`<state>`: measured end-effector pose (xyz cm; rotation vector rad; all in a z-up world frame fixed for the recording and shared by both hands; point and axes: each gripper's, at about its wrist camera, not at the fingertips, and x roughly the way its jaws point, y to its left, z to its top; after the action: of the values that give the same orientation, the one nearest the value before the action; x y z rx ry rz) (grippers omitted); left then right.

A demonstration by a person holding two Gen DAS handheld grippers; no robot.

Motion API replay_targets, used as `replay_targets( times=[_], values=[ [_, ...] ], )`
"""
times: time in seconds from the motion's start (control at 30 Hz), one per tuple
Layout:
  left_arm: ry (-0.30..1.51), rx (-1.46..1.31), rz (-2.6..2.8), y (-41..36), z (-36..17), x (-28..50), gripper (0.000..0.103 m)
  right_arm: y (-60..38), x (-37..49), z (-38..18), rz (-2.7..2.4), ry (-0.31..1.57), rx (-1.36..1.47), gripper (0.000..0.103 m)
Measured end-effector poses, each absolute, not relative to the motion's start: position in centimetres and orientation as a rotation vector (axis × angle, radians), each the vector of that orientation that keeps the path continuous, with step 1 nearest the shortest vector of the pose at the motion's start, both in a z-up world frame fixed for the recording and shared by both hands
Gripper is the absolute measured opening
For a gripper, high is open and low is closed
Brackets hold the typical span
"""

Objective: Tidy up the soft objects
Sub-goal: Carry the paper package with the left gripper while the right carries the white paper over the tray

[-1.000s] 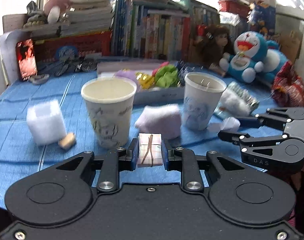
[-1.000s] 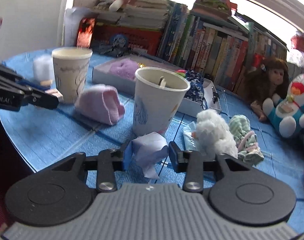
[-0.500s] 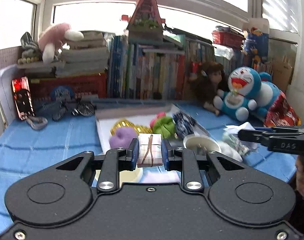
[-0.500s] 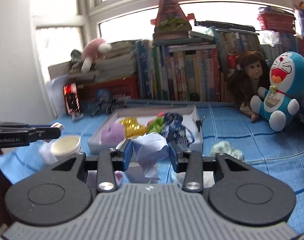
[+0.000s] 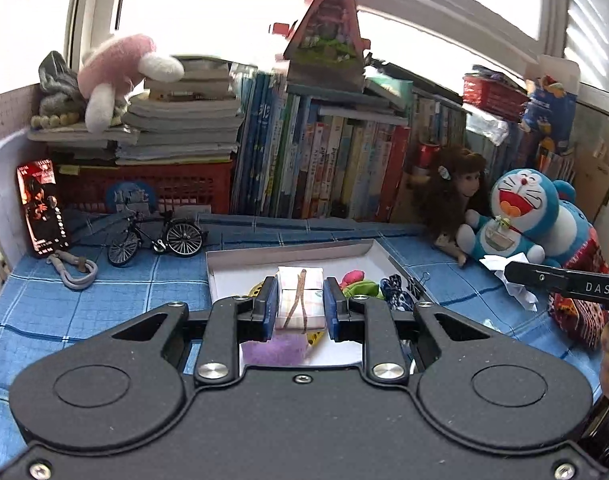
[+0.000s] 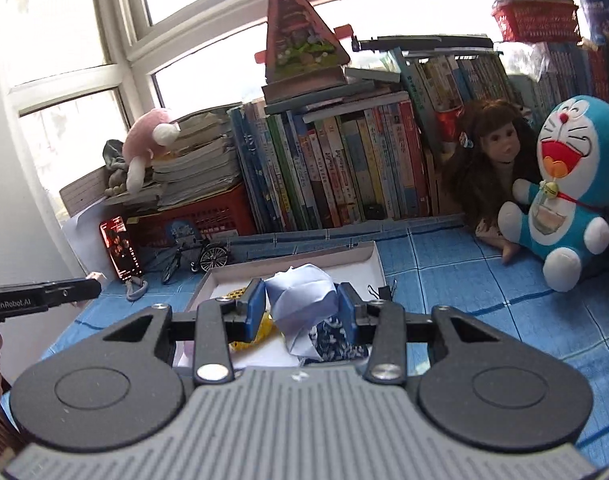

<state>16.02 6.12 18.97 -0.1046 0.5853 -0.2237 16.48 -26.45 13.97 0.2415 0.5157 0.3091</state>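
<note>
Left gripper (image 5: 300,303): clamped on small pale checked fabric block bound with brown band (image 5: 299,298); soft, light, gripped at its flat sides. Right gripper (image 6: 300,307): holding crumpled pale-blue cloth wad (image 6: 302,296); limp, compressible. Both above shallow white cardboard tray (image 5: 288,252).

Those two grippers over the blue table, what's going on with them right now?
A person is sorting soft things. The left gripper is shut on a small folded cloth bundle; the right gripper is shut on a crumpled pale blue wad. Both hang above the white tray, which already holds several soft items.
</note>
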Motion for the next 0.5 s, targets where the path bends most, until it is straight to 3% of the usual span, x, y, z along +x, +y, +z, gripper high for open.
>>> replay_targets(
  times=[0.5],
  values=[
    [0.853,-0.169,-0.131,6.0,13.4,30.0,0.023,-24.2,27.6,11.2,0.264,0.689,0.212,0.046]
  ],
)
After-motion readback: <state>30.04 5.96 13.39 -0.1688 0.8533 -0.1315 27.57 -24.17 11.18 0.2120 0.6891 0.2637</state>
